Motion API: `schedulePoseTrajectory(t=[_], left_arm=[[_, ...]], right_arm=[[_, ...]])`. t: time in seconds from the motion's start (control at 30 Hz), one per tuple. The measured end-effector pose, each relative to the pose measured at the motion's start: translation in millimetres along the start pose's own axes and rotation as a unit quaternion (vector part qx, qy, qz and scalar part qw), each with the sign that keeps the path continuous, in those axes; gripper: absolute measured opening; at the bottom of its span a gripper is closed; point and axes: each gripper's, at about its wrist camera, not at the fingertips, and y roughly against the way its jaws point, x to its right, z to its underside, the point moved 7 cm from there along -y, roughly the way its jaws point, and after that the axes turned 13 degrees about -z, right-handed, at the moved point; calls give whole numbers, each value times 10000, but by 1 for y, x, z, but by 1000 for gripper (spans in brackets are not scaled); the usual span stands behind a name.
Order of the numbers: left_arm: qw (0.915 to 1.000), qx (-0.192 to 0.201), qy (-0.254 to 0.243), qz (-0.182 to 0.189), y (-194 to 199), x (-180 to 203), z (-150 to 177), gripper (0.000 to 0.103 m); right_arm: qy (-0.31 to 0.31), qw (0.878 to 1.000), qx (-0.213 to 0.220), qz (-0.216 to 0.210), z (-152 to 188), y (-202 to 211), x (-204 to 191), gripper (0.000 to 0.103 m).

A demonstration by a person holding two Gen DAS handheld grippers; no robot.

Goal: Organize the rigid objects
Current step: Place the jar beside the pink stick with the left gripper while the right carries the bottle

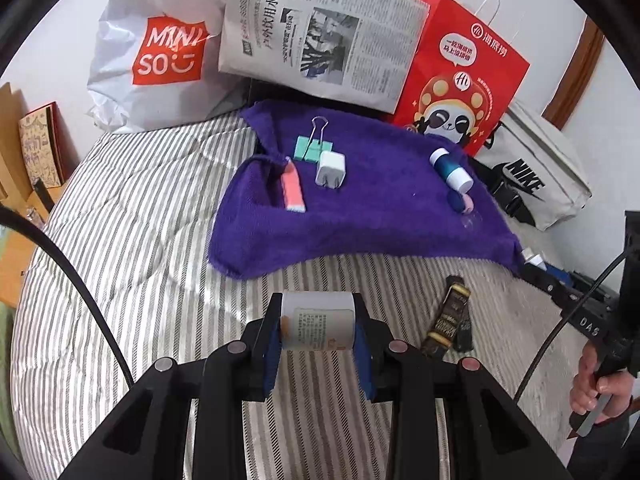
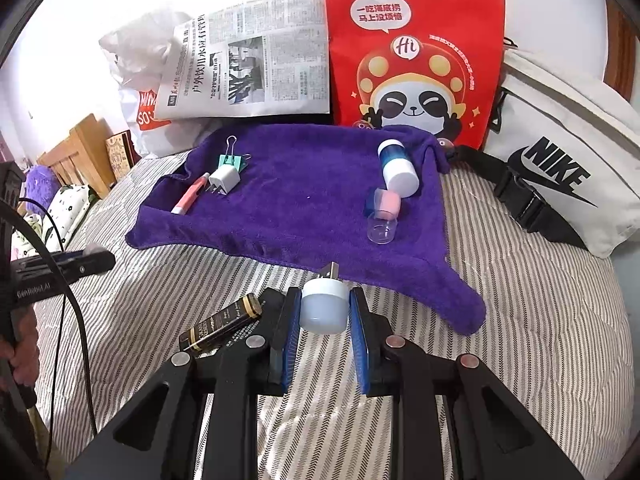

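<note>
My left gripper [image 1: 318, 326] is shut on a white labelled bottle [image 1: 318, 320], held crosswise above the striped bedcover. My right gripper [image 2: 323, 312] is shut on a small frosted jar with a white lid [image 2: 323, 308]. Ahead lies a purple towel [image 1: 360, 208] [image 2: 300, 200]. On it rest a green binder clip [image 1: 313, 148], a white charger plug [image 1: 331, 169], a pink tube [image 1: 294, 190], a blue bottle with white caps [image 2: 396, 166], and a pink-and-blue piece with a clear cap [image 2: 384, 216]. A dark gold-trimmed tube [image 1: 446, 322] [image 2: 222, 326] lies on the bedcover beside the grippers.
Behind the towel stand a white Miniso bag [image 1: 160, 52], a newspaper [image 1: 320, 32], a red paper bag [image 2: 412, 52] and a white Nike bag [image 2: 560, 168]. A small metal piece [image 2: 331, 270] lies at the towel's near edge. A wooden headboard [image 2: 80, 148] is at left.
</note>
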Motion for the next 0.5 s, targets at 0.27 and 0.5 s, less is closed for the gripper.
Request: schedulePoseTrajectory(t=[0.27, 0.5], left_arm=[[9998, 46, -206, 3, -2, 13, -24, 30], [9996, 47, -264, 40, -20, 27, -50, 30]], right_arm=[[-52, 10000, 62, 50, -11, 4, 13, 24], [42, 9999, 66, 80, -21, 6, 19, 24]])
